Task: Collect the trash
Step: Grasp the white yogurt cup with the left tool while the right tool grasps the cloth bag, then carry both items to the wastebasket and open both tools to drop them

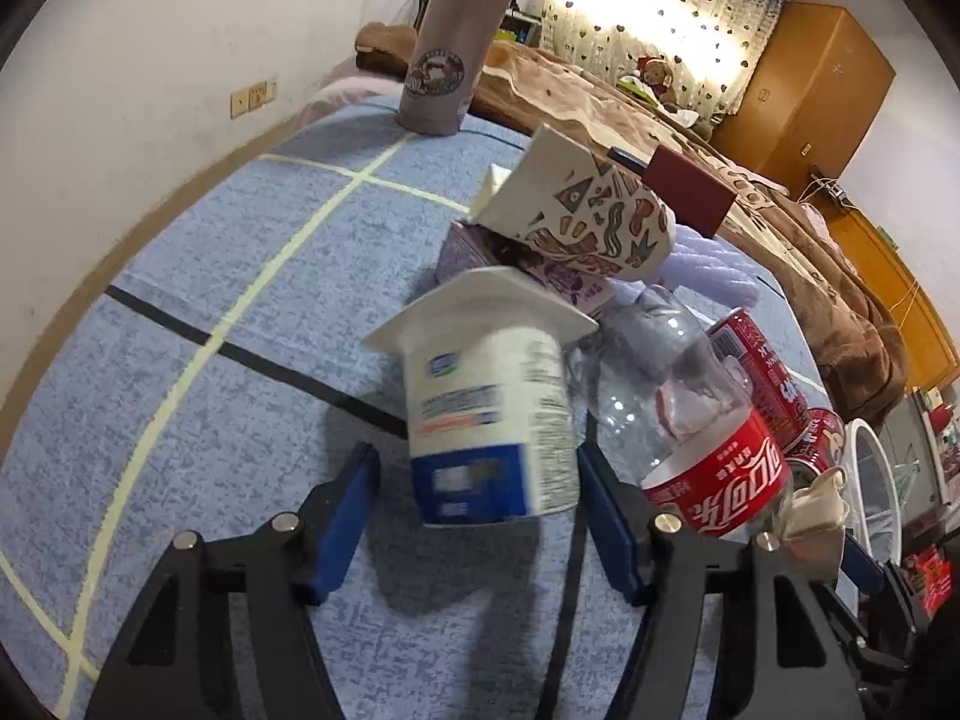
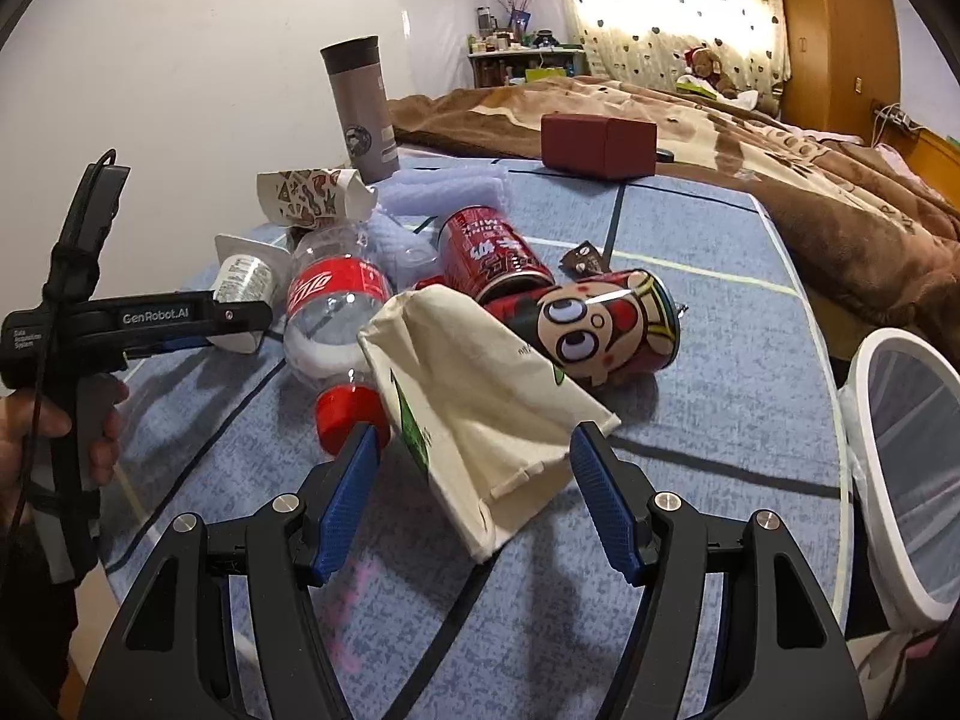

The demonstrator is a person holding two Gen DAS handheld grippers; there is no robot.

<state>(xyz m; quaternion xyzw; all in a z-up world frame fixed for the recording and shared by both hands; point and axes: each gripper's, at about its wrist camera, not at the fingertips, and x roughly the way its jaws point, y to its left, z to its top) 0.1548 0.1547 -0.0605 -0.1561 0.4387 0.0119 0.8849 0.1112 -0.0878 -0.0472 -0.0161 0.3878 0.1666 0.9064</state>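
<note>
A pile of trash lies on the blue table. In the left wrist view my left gripper (image 1: 480, 480) is open, its blue pads either side of a white yogurt cup (image 1: 489, 414) standing upside down. Behind it are a patterned paper cup (image 1: 576, 210), a purple carton (image 1: 474, 252), a clear cola bottle (image 1: 684, 408) and red cans (image 1: 762, 372). In the right wrist view my right gripper (image 2: 474, 462) is open around a cream cloth bag (image 2: 480, 396). The cola bottle (image 2: 336, 312), a cartoon can (image 2: 600, 324) and a red can (image 2: 492, 258) lie beyond it. The left gripper (image 2: 240, 324) reaches the yogurt cup (image 2: 243, 279).
A grey tumbler (image 1: 450, 42) stands at the table's far edge, also in the right wrist view (image 2: 360, 108). A dark red box (image 2: 597, 144) and lilac foam (image 2: 444, 192) sit behind the pile. A white-rimmed bin (image 2: 900, 468) stands off the table's right edge. A bed lies beyond.
</note>
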